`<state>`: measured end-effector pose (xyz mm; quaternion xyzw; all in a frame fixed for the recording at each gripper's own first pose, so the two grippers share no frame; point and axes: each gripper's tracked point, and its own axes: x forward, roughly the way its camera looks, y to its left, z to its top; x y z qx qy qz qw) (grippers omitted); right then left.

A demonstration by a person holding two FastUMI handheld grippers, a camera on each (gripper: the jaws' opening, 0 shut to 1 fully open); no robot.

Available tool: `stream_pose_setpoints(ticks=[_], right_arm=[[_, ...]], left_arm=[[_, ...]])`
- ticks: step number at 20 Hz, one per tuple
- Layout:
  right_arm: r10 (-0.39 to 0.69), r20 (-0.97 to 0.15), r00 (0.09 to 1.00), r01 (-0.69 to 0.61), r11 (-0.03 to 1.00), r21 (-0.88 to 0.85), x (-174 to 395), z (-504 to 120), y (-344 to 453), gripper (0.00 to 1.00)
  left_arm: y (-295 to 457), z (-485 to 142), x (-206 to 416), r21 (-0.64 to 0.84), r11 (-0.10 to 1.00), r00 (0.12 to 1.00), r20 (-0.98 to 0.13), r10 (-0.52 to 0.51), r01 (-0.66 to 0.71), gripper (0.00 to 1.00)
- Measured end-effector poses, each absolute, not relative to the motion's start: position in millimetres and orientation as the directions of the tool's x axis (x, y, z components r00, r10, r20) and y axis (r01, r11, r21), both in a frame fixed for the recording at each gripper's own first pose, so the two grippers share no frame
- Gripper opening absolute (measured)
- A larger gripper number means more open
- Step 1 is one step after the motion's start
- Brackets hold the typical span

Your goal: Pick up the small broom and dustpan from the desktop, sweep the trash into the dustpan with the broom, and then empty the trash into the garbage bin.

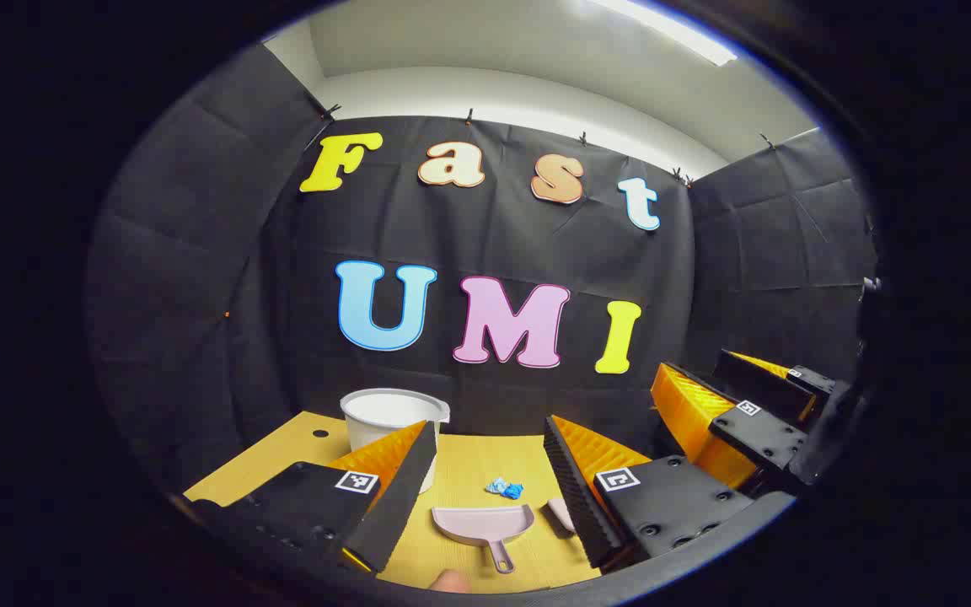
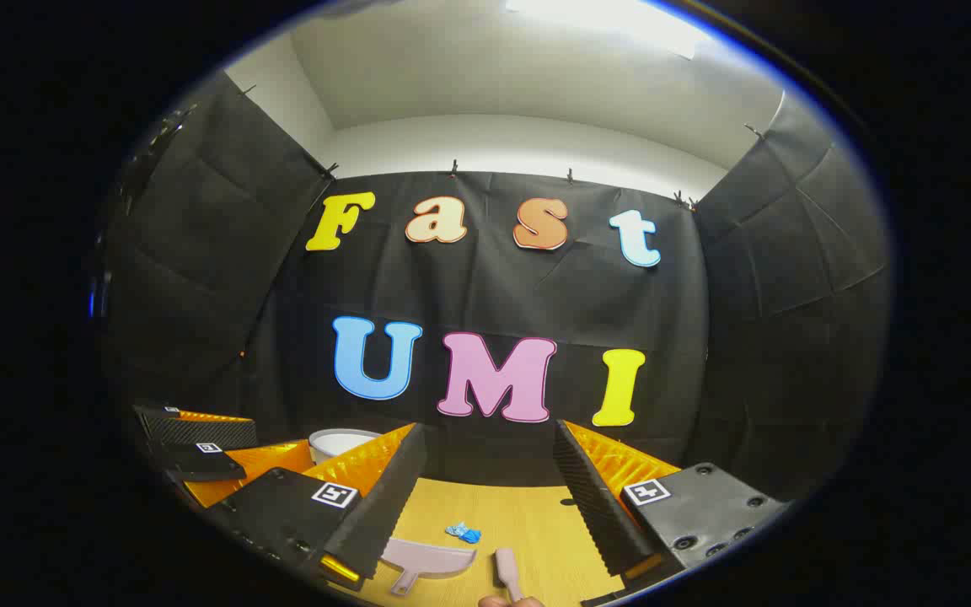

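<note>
While both claws (image 1: 485,480) (image 2: 490,497) gape wide and empty, a smooth scoop-shaped dustpan (image 1: 483,524) lies on woodgrain desktop (image 1: 469,472).

text: none legible | markers: square coded tags on gripper bodies (image 1: 356,481), unreadable

Wooden counter (image 1: 469,472) seen from both views. A white bin (image 1: 391,421) stands at its far left, near the back wall. A pale pink dustpan (image 1: 483,524) lies flat near the front edge, handle toward the viewer. A crumpled blue scrap (image 1: 504,487) lies just behind the dustpan, apart from it. The pink broom (image 2: 507,573) lies just right of the dustpan.
</note>
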<state>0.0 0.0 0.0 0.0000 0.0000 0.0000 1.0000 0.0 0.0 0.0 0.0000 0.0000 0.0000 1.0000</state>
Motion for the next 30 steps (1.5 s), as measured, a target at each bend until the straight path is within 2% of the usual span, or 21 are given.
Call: stream_pose_setpoints(ticks=[2, 4, 5, 6, 8, 9, 10, 12, 17, 21, 23, 24, 27, 28, 30], right_arm=[[-0.003, -0.020, 1.000, 0.003, 1.000, 0.024, -0.1, -6.3, -0.9, 0.98], [-0.015, -0.040, 0.999, 0.017, 0.999, 0.037, 1.7, -11.3, -5.3, 0.98], [-0.019, -0.046, 0.999, 0.021, 0.999, 0.038, 1.8, -13.3, -7.4, 0.94], [-0.024, -0.051, 0.998, 0.025, 0.999, 0.033, 2.6, -15.6, -9.5, 0.98], [-0.028, -0.069, 0.997, 0.030, 0.999, 0.023, 4.9, -22.6, -12.4, 0.98], [-0.029, -0.081, 0.996, 0.031, 0.999, 0.021, 5.4, -26.5, -12.5, 0.94], [-0.028, -0.091, 0.995, 0.030, 0.999, 0.022, 6.6, -29.6, -13.1, 0.98], [-0.025, -0.111, 0.994, 0.029, 0.999, 0.036, 8.4, -35.2, -10.2, 0.98], [0.014, -0.134, 0.991, -0.006, 0.998, 0.065, 19.9, -41.5, 3.3, 0.94], [0.051, -0.159, 0.986, -0.040, 0.996, 0.076, 31.4, -50.0, 15.3, 0.94], [0.065, -0.159, 0.985, -0.051, 0.995, 0.085, 35.1, -49.3, 20.9, 0.98], [0.074, -0.161, 0.984, -0.060, 0.994, 0.090, 36.6, -50.8, 24.5, 0.94], [0.080, -0.152, 0.985, -0.067, 0.994, 0.089, 39.5, -45.4, 30.2, 0.94], [0.079, -0.147, 0.986, -0.066, 0.994, 0.091, 39.4, -44.6, 31.2, 0.98], [0.065, -0.134, 0.989, -0.055, 0.996, 0.076, 39.6, -38.9, 28.0, 0.94]], left_arm=[[3.2, -1.0, -1.1, 0.000, 1.000, 1.000, -0.003, 0.005, -0.005, 0.76], [5.4, -5.6, -0.7, 0.000, 1.000, 1.000, -0.010, 0.009, -0.009, 0.76], [6.2, -9.6, 0.6, 0.000, 1.000, 1.000, -0.015, 0.009, -0.009, 0.76], [7.1, -11.5, 1.7, -0.002, 1.000, 1.000, -0.021, 0.013, -0.014, 0.76], [8.9, -15.8, 4.2, -0.012, 1.000, 0.999, -0.034, 0.019, -0.019, 0.76], [9.8, -16.5, 5.2, -0.018, 1.000, 0.999, -0.035, 0.020, -0.020, 0.76], [9.7, -15.4, 6.0, -0.022, 1.000, 0.999, -0.037, 0.018, -0.019, 0.76], [10.6, -15.2, 6.3, -0.013, 1.000, 0.999, -0.039, 0.018, -0.018, 0.76], [23.1, -11.0, 4.5, 0.040, 0.998, 0.997, -0.044, 0.060, -0.058, 0.76], [34.2, 4.2, -2.1, 0.076, 0.991, 0.994, 0.004, 0.106, -0.106, 0.76], [40.6, 3.5, -3.7, 0.086, 0.988, 0.992, 0.003, 0.125, -0.125, 0.76], [43.1, 4.3, -5.0, 0.085, 0.988, 0.992, 0.005, 0.130, -0.130, 0.76], [45.2, 4.3, -6.9, 0.071, 0.989, 0.991, 0.007, 0.130, -0.130, 0.76], [45.5, 1.6, -6.3, 0.065, 0.989, 0.992, 0.005, 0.129, -0.129, 0.76], [43.1, -6.1, -3.8, 0.051, 0.991, 0.992, -0.020, 0.127, -0.125, 0.76]])
